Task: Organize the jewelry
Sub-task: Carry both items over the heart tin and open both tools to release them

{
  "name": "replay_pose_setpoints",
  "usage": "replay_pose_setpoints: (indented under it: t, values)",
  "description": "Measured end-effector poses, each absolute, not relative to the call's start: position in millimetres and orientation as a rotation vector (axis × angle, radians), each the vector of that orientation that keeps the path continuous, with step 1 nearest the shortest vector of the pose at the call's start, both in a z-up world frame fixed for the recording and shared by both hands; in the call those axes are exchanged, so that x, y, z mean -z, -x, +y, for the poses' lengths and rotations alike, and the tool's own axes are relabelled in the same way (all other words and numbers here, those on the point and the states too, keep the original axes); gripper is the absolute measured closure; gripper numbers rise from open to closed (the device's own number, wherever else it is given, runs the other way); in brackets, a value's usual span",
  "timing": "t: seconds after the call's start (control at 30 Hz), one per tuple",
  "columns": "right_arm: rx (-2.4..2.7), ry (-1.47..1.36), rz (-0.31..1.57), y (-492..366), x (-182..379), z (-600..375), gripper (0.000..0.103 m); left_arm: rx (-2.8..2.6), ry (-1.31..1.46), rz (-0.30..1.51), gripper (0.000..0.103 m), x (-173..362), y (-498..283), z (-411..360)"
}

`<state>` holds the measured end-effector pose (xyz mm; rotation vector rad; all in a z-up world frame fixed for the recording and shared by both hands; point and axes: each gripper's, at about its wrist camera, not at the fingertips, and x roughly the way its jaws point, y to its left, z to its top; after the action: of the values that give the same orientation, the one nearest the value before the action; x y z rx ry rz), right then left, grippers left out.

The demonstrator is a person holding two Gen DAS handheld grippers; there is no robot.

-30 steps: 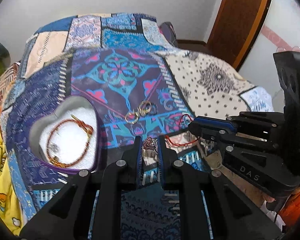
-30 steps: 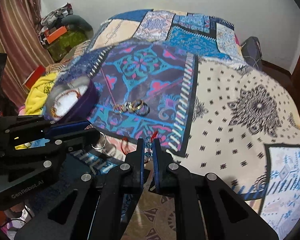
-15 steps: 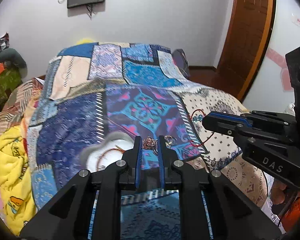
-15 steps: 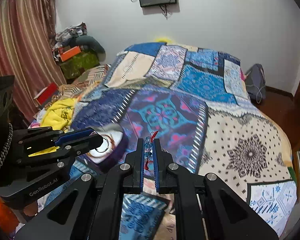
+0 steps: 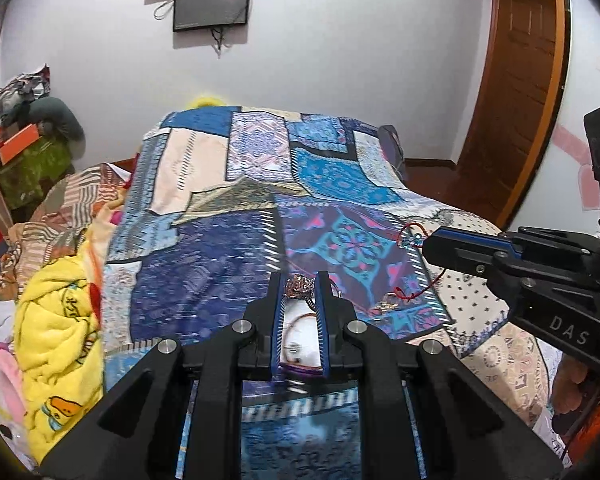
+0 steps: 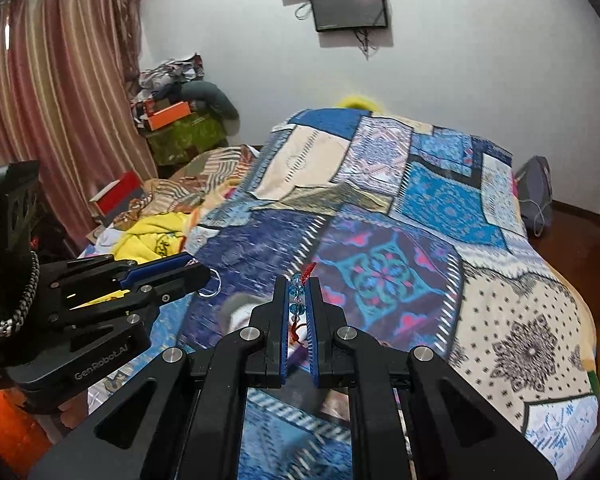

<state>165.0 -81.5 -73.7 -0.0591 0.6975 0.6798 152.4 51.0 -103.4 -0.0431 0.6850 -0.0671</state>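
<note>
Patchwork bedspread, clutter alongside

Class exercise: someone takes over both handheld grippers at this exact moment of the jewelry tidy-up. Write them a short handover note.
Left gripper: shut on an ornate ring, held above the bed.
Right gripper: shut on a red-cord bracelet with blue beads, also held in the air.
Jewelry box: on the patchwork quilt just under the left gripper, white lining, a thin bangle apparently inside.
More rings lie loose on the quilt.
Done: both pieces picked up.
Left: put them in the box, then probably collect the loose rings.
</note>
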Motion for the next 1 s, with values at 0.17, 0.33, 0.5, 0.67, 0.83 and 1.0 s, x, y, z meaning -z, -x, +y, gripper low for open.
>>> replay_pose_setpoints:
  t: [0.17,0.33,0.5,0.67,0.83,1.0]
  values:
    - [-0.715,0.071,0.697,-166,76,-63,0.096,0.055,0.049,0.698,0.089,109,-152,65]
    - [-0.740,0.080,0.732,-169,91,-47,0.096,0.055,0.062,0.735,0.089,126,-157,73]
    - [-0.748,0.092,0.791,-175,113,-38,0.096,0.075,0.082,0.777,0.089,146,-165,75]
    - [-0.740,0.093,0.843,-182,130,-36,0.096,0.102,0.090,0.806,0.089,159,-174,71]
    - [-0.725,0.100,0.873,-192,141,-34,0.096,0.121,0.088,0.821,0.089,167,-184,68]
    - [-0.720,0.104,0.887,-197,147,-32,0.096,0.129,0.088,0.841,0.089,176,-193,68]
